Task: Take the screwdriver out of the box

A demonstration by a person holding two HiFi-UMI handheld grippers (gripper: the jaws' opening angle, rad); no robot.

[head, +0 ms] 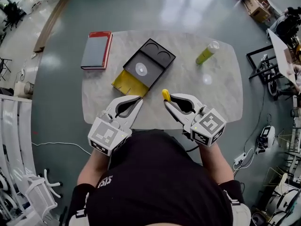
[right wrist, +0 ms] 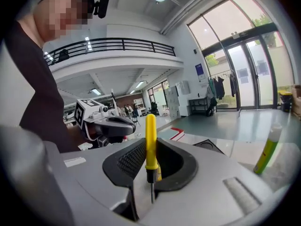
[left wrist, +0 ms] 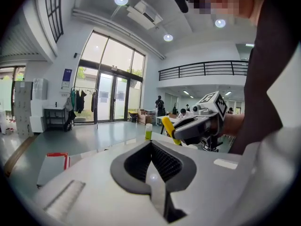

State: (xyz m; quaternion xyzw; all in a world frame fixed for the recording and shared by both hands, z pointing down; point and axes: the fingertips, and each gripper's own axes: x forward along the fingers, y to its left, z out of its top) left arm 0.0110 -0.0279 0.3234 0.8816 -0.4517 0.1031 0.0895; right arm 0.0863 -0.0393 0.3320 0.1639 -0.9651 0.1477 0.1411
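Yellow screwdriver clamped in near-level right gripper fingers; left gripper fingers together, empty.

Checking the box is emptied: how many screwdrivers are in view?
1: the yellow-handled screwdriver, held in the jaws of the right gripper. The black-and-yellow box could hide others.

Open lab hall, mezzanine railing, glass doors, cluttered workbench
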